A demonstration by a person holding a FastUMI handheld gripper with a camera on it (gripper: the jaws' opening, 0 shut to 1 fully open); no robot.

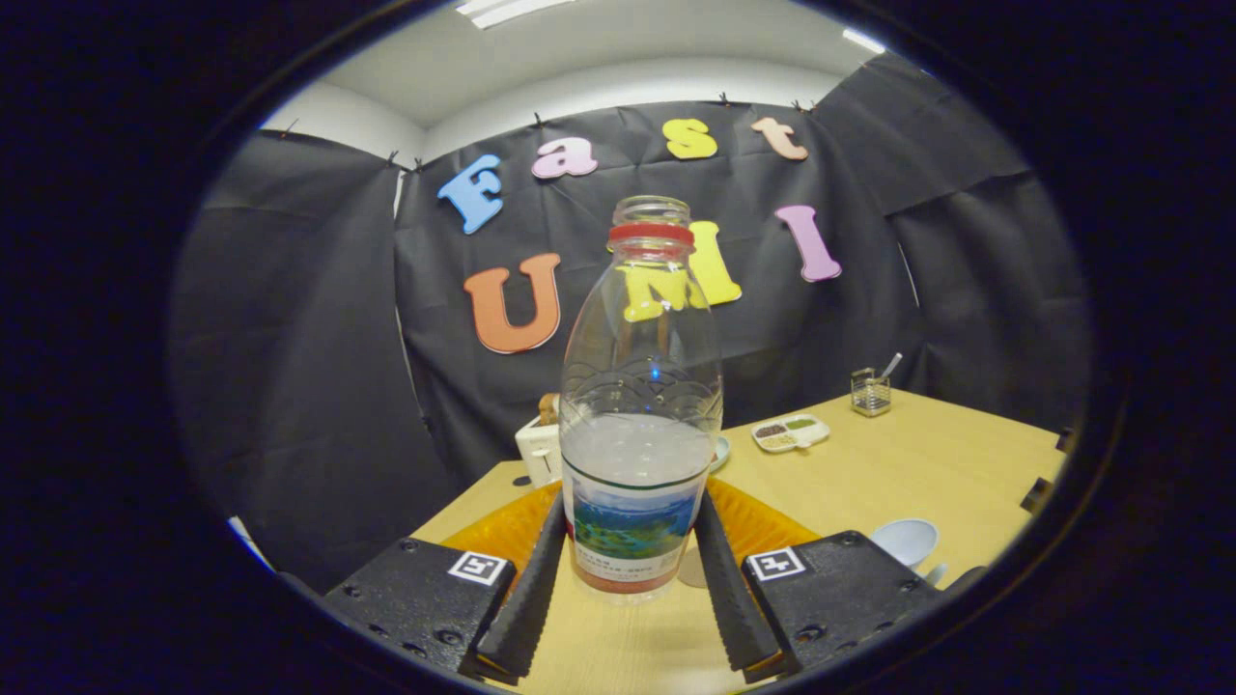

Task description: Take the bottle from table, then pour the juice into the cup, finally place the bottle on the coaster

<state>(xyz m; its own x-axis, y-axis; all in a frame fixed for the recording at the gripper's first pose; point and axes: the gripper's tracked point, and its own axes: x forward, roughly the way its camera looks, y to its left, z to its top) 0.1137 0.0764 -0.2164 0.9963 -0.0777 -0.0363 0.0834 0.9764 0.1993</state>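
A clear plastic bottle (642, 386) with a red neck ring and no cap stands upright between my fingers, about a third full of pale liquid. My gripper (630, 504) is shut on it, both fingers pressing the sides of its picture label. The bottle's base seems to hang just above the wooden table (917, 463). A pale blue cup (905, 540) sits on the table beyond my right finger. A small brown round coaster (691, 569) peeks out just behind the bottle's base, next to the right finger.
An orange mat (502, 536) lies under and behind the bottle. Farther back are a white toaster (538, 449), a pale plate (721, 452), a divided dish of seeds (790, 432) and a small glass holder with a spoon (871, 392). Black cloth walls the table.
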